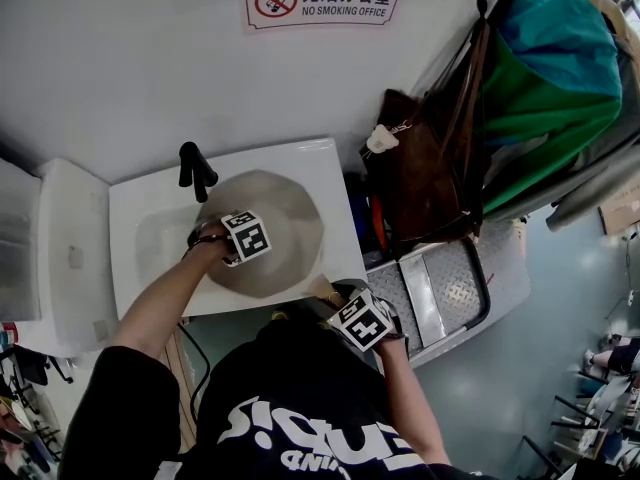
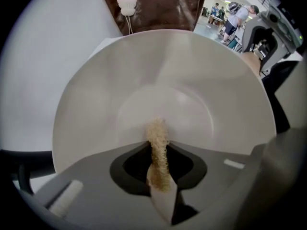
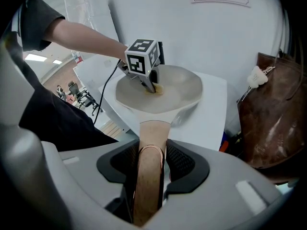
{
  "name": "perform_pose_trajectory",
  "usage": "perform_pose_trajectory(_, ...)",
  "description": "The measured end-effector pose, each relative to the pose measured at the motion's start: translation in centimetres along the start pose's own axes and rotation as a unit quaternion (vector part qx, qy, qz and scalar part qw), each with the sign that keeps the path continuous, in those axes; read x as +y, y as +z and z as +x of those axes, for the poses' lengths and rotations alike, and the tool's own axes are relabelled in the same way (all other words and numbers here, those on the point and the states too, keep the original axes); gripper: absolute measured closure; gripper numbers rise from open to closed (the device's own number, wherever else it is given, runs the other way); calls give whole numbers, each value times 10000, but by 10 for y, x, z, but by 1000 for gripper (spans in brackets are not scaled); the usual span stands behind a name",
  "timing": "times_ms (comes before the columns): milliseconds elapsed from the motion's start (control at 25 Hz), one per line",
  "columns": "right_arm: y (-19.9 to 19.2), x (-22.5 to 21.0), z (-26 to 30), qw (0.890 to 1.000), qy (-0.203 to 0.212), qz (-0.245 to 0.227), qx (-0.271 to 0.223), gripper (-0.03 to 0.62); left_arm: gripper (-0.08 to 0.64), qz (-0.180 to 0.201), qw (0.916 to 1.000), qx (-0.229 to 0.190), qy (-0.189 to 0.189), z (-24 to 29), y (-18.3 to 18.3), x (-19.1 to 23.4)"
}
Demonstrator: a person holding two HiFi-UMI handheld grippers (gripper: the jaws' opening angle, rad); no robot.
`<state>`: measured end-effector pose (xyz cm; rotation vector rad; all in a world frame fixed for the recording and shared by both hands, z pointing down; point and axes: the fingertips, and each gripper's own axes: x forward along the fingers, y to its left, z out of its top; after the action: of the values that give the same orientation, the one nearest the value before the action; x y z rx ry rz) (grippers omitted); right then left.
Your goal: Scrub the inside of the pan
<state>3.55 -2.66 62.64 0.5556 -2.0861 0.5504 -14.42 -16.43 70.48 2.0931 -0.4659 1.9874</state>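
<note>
The left gripper [image 2: 158,152] pinches a beige scrub pad [image 2: 157,133], its tip on the pan's [image 1: 290,218] inner floor. The right gripper [image 3: 151,153] is clamped on the pan's wooden handle [image 3: 153,128].

The person wore a black short-sleeved T-shirt [image 1: 300,368] with white lettering [image 1: 300,433], and the left gripper [image 2: 158,171] and right gripper [image 3: 151,171] each had a grey body, black pads [image 3: 181,161] and a white cube [image 1: 247,238] with black square markers, a black cable [image 3: 112,83] trailing from the left.
</note>
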Motion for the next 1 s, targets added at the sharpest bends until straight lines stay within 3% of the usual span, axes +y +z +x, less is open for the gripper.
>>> perform_pose_trajectory(320, -2, 0, 2, 10000, 28, -1, 21, 413, 495, 268, 9980, -40, -570, -3, 8, -44)
perform_pose_trajectory(600, 1, -1, 0, 10000, 9, -70, 1, 413, 495, 188, 9941, -455, -970, -5, 33, -81)
perform_pose_trajectory(1000, -2, 0, 3, 10000, 5, -61, 36, 413, 495, 81, 9907, -921, -997, 0, 73, -90)
